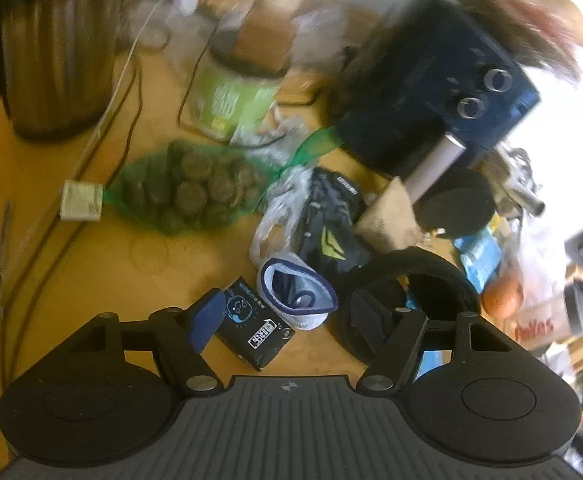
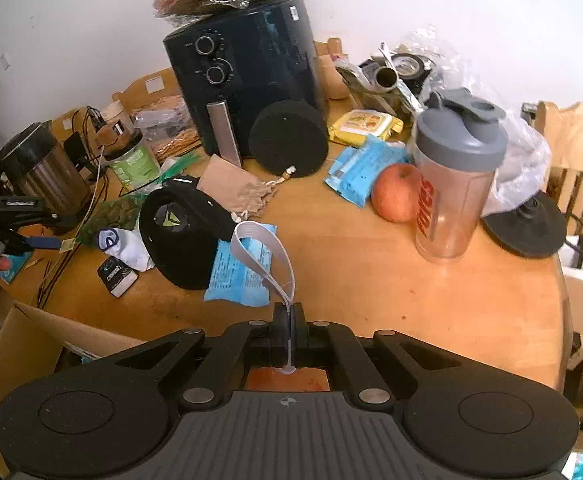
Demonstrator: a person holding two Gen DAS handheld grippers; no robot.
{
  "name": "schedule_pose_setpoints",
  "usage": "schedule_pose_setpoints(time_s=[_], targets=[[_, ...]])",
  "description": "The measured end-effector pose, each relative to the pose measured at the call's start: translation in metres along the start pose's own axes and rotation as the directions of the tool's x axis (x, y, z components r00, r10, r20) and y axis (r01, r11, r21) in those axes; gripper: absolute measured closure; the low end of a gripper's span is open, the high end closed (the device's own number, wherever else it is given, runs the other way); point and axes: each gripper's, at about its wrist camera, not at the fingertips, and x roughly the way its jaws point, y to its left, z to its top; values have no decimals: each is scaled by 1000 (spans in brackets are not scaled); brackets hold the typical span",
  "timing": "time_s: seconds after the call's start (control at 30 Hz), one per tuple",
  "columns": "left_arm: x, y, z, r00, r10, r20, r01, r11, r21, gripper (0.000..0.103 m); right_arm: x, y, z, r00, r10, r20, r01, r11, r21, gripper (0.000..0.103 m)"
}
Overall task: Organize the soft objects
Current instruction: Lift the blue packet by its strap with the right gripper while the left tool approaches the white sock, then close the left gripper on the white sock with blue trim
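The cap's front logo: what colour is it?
Yellow-green triangular logo on the black cap, clearest in the right wrist view.

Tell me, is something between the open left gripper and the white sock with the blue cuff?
Nothing visible blocks it. The left gripper is open, and the sock lies just ahead between its fingers, beside a small black packet.
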Motion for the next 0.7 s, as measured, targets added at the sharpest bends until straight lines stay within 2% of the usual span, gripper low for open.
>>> schedule_pose_setpoints(time_s=[0.3, 0.53, 0.6, 0.67, 0.7], targets=[[42, 15, 15, 998, -33, -58, 21, 980, -195, 34, -10, -5, -8, 1000, -5, 10, 4, 1000, 27, 100], [74, 19, 22, 993, -20, -118, -12, 964, -265, 37, -14, -13, -11, 1000, 4, 14, -4, 999, 38, 100], [79, 20, 23, 990, -16, -137, -22, 961, -274, 48, -14, -15, -11, 1000, 3, 13, -3, 1000, 31, 99], [82, 18, 22, 988, -24, -149, -18, 961, -277, 77, -14, -16, -10, 1000, 2, 12, -3, 1000, 24, 99], [82, 17, 22, 988, -22, -155, -22, 960, -279, 81, -14, -18, -10, 1000, 3, 12, -4, 1000, 22, 99]])
